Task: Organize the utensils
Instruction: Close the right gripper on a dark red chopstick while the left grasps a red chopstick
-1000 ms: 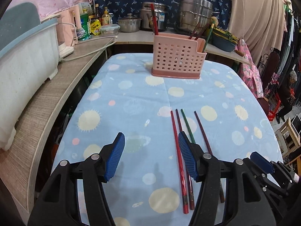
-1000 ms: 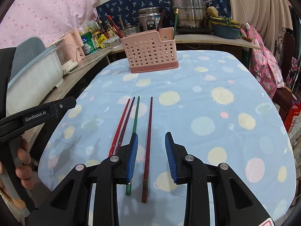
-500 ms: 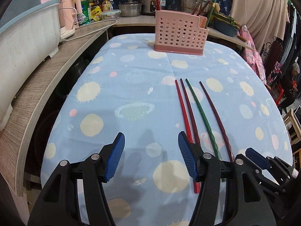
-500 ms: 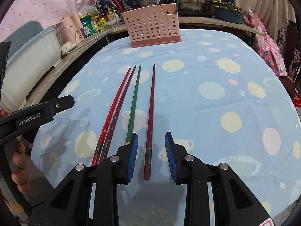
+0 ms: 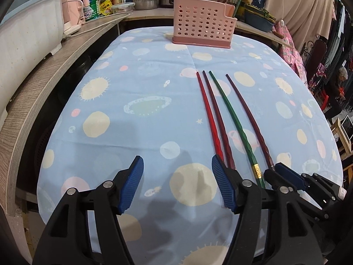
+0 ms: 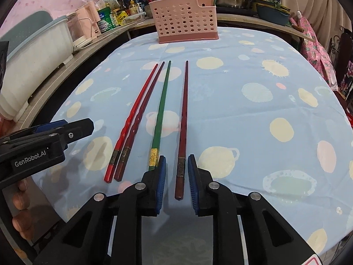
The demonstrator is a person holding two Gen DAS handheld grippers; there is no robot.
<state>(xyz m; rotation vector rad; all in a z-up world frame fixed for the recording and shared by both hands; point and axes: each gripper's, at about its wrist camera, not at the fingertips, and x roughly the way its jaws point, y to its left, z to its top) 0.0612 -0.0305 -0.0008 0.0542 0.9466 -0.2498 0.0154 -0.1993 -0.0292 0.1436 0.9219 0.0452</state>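
Four chopsticks lie side by side on a blue tablecloth (image 6: 242, 121). The right gripper (image 6: 175, 176) is closing around the rightmost dark-red chopstick (image 6: 184, 114), pads not yet touching; the left gripper (image 5: 176, 183) is opening, nothing between its jaws

Black tongs (image 6: 174, 183) carry ribbed blue pads (image 5: 130, 187), silver screws and white "GenRobot.AI" lettering.

In the left wrist view, we cannot see the near ends of the red chopstick (image 5: 208, 112) and its darker neighbour (image 5: 217, 114) behind the right jaw.
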